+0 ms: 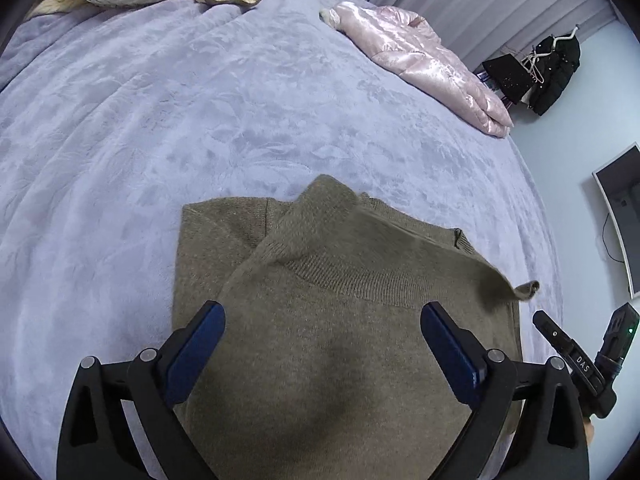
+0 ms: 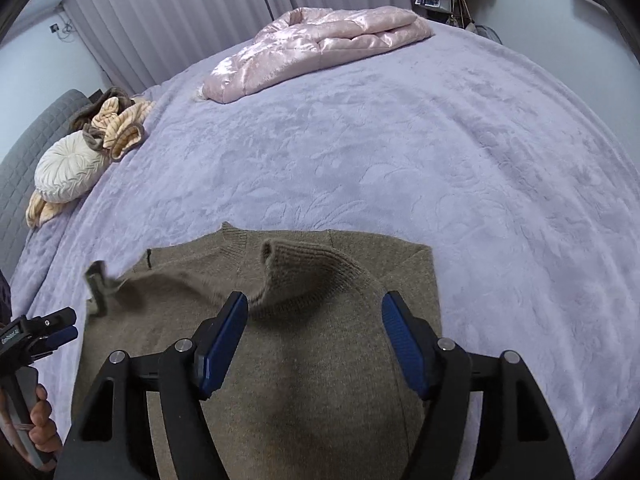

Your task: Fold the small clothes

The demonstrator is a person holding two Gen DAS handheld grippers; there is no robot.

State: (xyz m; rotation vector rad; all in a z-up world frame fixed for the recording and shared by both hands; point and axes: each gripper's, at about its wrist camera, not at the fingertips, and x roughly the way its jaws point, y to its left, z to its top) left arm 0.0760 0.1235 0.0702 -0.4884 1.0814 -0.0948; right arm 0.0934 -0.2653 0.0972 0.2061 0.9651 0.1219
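Because a wide soft surface lets cloth spread flat, the lilac bedspread (image 1: pixel 160 128) carries the olive sweater (image 1: pixel 320 360) near its front edge, hem doubled over the body; above it the left gripper (image 1: pixel 322 320) and right gripper (image 2: pixel 314 312) gape, holding nothing.

Soft, even, cool daylight; faint shadow on sweater (image 1: pixel 328 360) at 6 o'clock; fisheye bending, dark corners; moving hem (image 2: pixel 98 286) blurred.
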